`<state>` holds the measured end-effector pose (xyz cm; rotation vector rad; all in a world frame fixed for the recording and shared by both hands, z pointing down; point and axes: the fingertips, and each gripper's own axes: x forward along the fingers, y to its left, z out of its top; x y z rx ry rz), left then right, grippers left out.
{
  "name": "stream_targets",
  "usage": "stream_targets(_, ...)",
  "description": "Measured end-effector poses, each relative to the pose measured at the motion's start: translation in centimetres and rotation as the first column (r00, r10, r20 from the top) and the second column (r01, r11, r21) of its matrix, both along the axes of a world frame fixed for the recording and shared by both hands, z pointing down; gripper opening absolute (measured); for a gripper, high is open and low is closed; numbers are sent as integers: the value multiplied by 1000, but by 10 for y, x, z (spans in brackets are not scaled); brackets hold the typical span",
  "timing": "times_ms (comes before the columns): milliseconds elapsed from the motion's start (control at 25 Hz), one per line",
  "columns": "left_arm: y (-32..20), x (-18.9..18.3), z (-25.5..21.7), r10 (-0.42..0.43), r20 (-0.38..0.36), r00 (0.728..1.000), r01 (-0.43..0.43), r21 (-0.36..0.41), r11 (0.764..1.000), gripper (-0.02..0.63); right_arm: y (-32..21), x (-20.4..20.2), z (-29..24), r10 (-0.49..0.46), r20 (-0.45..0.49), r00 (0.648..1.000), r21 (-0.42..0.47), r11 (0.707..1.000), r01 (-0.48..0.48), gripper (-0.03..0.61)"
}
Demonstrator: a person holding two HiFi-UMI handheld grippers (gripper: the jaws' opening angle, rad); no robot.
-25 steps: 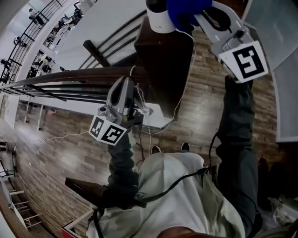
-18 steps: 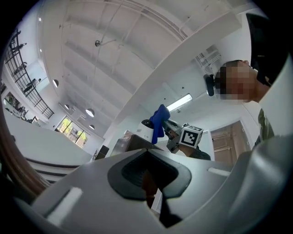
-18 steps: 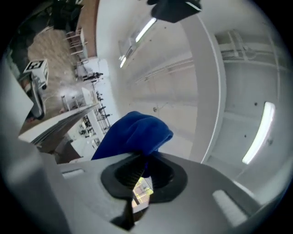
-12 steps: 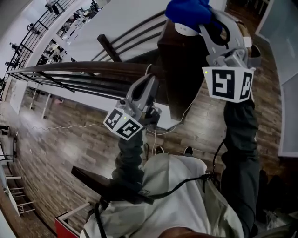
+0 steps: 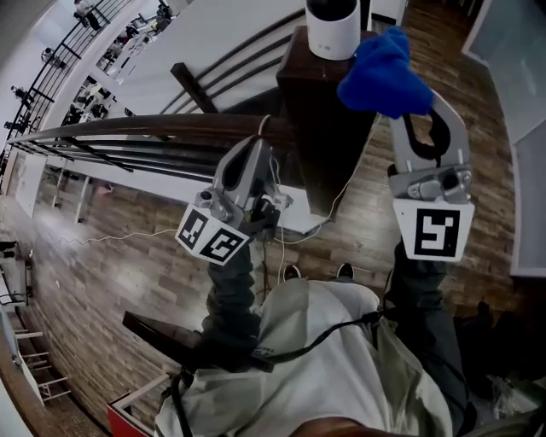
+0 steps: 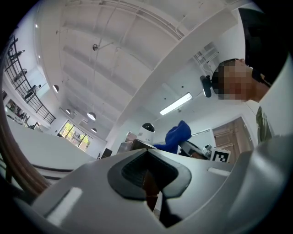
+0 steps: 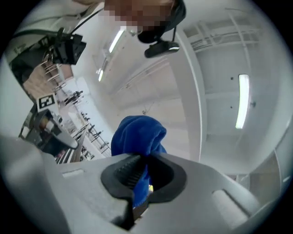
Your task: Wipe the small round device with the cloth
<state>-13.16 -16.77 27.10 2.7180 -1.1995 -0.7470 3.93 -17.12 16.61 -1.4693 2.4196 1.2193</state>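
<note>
Right gripper (image 7: 139, 180) clamps the cloth (image 5: 382, 72) just beside the device (image 5: 333, 30) (contact unclear).

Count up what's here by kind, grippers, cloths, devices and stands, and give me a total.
Grippers: 2, the left gripper shut on nothing, the right gripper shut on the cloth
Cloths: 1, blue
Devices: 1, the white device
Stands: 1, the dark stand under the device
Total: 5
</note>
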Motion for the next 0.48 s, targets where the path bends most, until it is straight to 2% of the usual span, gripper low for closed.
stream_targets(120, 3, 3, -1, -2, -9, 1000, 2, 14, 1000, 5, 26, 20, 10, -43, 151, 988, -9, 999, 45, 18)
stream_targets(240, 3, 9, 0, 4, -15, 1000, -4, 23, 1000, 5, 35, 35, 29, -82, 252, 964, -65, 993, 101, 18)
stream_targets(360, 6, 14, -8, 9, -25, 1000, -8, 40, 999, 5, 39, 38, 40, -108, 307, 945, -112, 982, 149, 18)
stream_targets(480, 12, 20, -17, 26, -31, 999, -24, 57, 998, 5, 46, 33, 48, -127, 312, 942, -153, 971, 182, 18)
